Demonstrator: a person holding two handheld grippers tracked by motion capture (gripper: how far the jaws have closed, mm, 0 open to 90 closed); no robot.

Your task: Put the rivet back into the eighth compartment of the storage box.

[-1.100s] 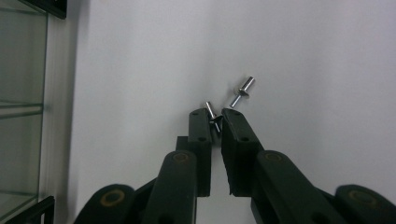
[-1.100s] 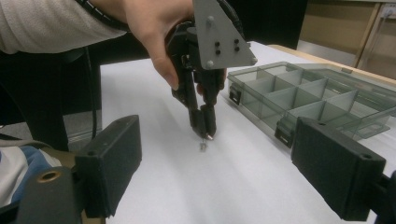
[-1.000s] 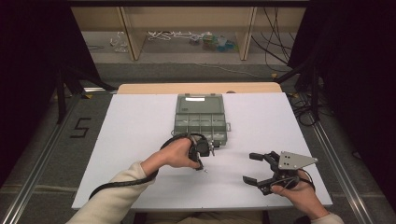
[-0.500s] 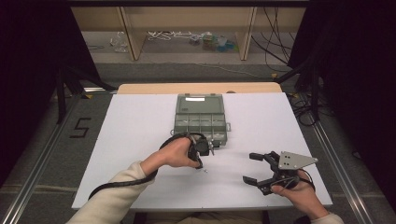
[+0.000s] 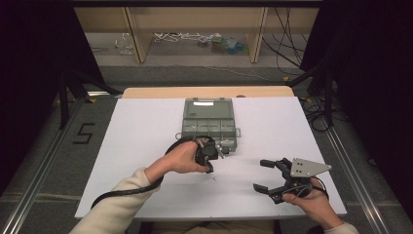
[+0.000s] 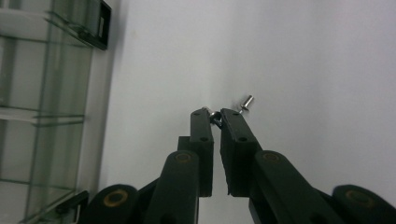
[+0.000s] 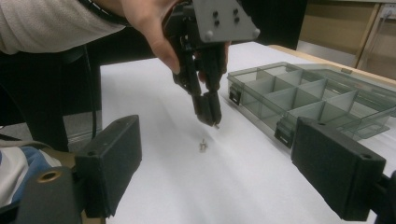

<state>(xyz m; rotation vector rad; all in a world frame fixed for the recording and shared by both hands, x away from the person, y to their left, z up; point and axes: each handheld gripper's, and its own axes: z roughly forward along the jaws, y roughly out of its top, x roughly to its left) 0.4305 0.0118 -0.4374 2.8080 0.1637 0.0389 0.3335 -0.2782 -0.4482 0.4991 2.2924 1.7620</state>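
Right gripper view: left gripper (image 7: 208, 112) pointing downward

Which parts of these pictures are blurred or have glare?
Left gripper view: the black left tool is soft, the screw beyond sharper. Right gripper view: near pads blurred. High view: glare on the organizer box lid; dark surroundings.

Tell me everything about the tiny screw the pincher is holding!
The screw is tiny, shiny and silver, like metal. Only a bit of it peeks out, pinched at the very tips of the left gripper, whose black jaws are squeezed shut on it. In the right gripper view it hangs just above the white table, not touching it. A second little screw lies loose on the table close by. The grey compartment box sits nearby.
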